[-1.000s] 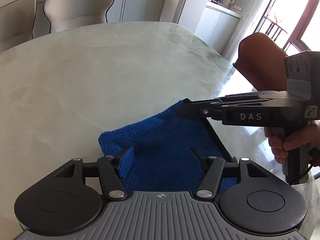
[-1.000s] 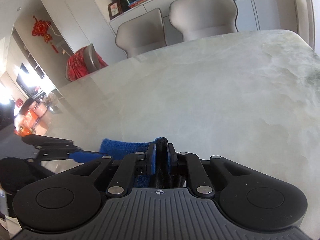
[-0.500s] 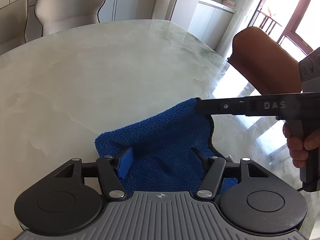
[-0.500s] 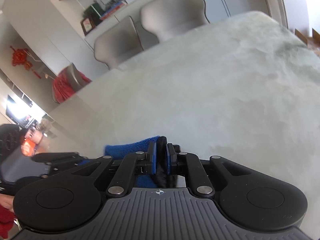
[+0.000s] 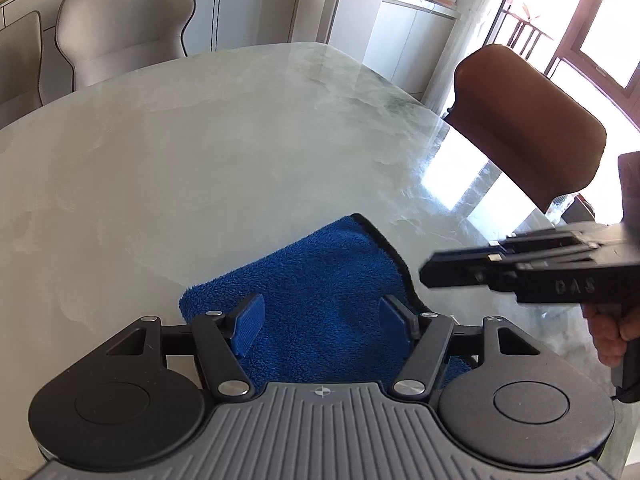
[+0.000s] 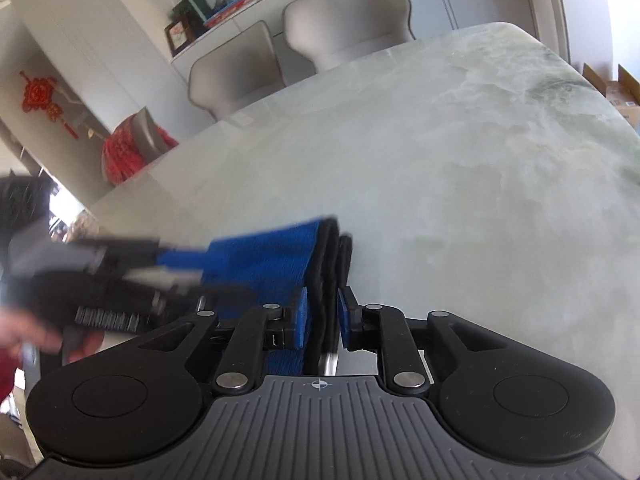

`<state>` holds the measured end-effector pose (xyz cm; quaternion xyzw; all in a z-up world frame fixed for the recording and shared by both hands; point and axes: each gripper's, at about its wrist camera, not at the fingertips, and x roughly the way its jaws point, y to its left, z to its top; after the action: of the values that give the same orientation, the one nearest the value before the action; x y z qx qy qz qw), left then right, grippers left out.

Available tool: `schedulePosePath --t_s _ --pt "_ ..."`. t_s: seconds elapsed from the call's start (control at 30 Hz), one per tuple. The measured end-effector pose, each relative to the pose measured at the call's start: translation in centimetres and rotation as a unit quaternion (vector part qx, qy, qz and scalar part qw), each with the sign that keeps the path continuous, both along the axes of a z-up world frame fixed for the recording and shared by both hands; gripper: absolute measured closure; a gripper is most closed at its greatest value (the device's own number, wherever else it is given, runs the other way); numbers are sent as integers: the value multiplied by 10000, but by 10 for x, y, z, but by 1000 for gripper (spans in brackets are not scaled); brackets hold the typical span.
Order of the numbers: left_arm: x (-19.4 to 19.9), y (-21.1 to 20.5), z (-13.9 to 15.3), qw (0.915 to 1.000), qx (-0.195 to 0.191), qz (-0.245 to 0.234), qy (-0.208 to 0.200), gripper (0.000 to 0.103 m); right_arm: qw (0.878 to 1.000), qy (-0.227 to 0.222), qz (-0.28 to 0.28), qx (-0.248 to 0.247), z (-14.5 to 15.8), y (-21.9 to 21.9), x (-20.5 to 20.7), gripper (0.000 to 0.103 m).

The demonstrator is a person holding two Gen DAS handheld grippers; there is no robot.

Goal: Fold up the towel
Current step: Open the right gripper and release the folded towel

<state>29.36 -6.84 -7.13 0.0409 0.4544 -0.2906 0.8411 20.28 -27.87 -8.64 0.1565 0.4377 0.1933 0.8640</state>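
A blue towel [image 5: 320,276] with a dark hem lies folded on the marble table [image 5: 200,152], near its front edge. My left gripper [image 5: 322,316] is open, its fingers spread over the towel's near part. My right gripper [image 5: 430,276] shows at the right of the left wrist view, clear of the towel's right hem. In the right wrist view my right gripper [image 6: 322,312] is slightly open, and the towel's dark hem [image 6: 326,264] stands loose between its pads. The left gripper [image 6: 132,276] appears blurred at the left there.
A brown chair [image 5: 528,120] stands at the table's right edge. Two beige chairs [image 5: 124,28] stand at the far side. A sideboard with books [image 6: 224,4] lines the far wall. A red-draped chair [image 6: 132,148] stands at the far left.
My right gripper has opened off the towel's corner and pulled back to the right. The raised corner has dropped flat onto the towel. My left gripper stays open over the towel.
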Motion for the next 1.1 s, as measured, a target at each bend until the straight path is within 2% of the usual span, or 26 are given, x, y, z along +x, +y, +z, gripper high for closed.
schedulePosePath --t_s 0.17,0.2,0.27,0.4,0.6,0.7,0.8,0.93,1.03,1.1 --pt "3 0 -5 9998 -43 142 115 36 9985 411 158 -320 -8 10 -34 83" --pt "3 -3 -5 9999 -34 102 102 36 9983 480 136 -311 -10 11 -41 78" --pt "3 -9 -6 10000 -30 -6 43 36 9981 589 96 -123 -11 10 -49 77" --pt "5 -29 -9 9998 -5 -214 -47 36 9982 576 110 -161 -13 9 -64 77" --pt "6 -46 -20 9995 7 -300 36 34 9974 598 157 -371 -9 10 -72 78" --pt "-3 -48 -27 9993 28 -341 -125 30 9969 608 162 -473 -8 11 -73 78" --pt "-15 -45 -23 9990 83 -322 -295 30 9966 622 164 -523 -8 11 -71 77" --pt "-44 -23 -3 9985 -372 2 -403 30 9973 493 -26 -540 4 6 -70 67" --pt "-76 -4 1 9977 -340 397 -431 30 9974 374 -231 -563 12 2 -71 51" --pt "-95 4 -1 9974 -300 565 -333 30 9964 373 -381 -663 14 1 -71 47"
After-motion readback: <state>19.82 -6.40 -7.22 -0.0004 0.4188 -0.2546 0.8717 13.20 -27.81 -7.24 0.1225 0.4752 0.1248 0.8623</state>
